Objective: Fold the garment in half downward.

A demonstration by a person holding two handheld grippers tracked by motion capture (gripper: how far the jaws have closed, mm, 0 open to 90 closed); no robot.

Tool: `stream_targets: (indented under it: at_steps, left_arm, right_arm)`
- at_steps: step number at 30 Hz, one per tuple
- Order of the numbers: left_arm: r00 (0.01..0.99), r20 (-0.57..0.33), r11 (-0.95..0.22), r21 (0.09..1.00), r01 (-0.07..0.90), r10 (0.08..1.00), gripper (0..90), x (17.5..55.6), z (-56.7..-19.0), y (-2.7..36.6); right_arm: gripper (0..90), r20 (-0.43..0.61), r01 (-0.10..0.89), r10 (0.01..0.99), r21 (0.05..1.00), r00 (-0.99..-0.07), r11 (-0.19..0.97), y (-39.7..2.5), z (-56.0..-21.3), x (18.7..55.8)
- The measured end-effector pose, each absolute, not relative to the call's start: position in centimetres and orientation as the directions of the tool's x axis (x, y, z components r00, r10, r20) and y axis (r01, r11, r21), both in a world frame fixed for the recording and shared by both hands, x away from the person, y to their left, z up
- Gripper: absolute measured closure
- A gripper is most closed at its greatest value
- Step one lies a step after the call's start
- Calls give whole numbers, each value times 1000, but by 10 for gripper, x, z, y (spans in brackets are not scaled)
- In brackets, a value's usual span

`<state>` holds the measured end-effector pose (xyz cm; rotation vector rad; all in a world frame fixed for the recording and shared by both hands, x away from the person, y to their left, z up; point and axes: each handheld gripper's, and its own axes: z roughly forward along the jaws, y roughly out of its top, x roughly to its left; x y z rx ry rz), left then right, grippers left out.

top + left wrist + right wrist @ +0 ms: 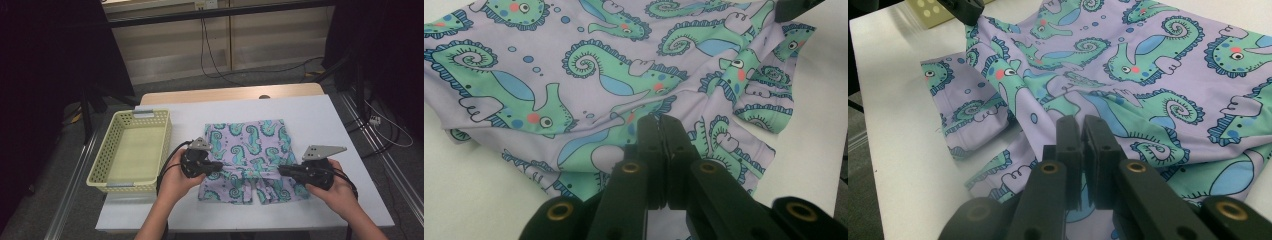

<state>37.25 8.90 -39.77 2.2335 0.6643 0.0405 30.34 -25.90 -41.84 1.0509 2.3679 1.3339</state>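
While both forearms come in from the near edge, the scene reads as follows:

Left hand: wrapped round the left gripper (216, 166), wrist bent inward, its jaws pointing right along the table.
Left gripper: jaws pressed together on a fold of the seahorse shorts (250, 159), at the cloth's left edge; the left gripper view shows the tips (661, 131) closed with fabric bunched at them.
Right hand: holding the right gripper (283, 171), knuckles up, its jaws pointing left.
Right gripper: jaws likewise closed, pinching the shorts at their right edge; the right gripper view shows the tips (1083, 131) meeting over the lilac cloth.
Shorts: lying mid-table on the white tabletop (320, 125), leg openings toward the near side, stretched between the two grippers.
Basket: a yellow basket (100, 172) sits left of the shorts, just beyond the left hand.
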Motion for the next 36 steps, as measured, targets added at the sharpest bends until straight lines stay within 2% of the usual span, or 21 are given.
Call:
stream_targets:
  at_steps: [36]
  left_arm:
    - [875,-172,-560,708,430,454,889,365,-388,92]
  right_arm:
    - [867,146,458,666,829,-731,322,-260,-410,298]
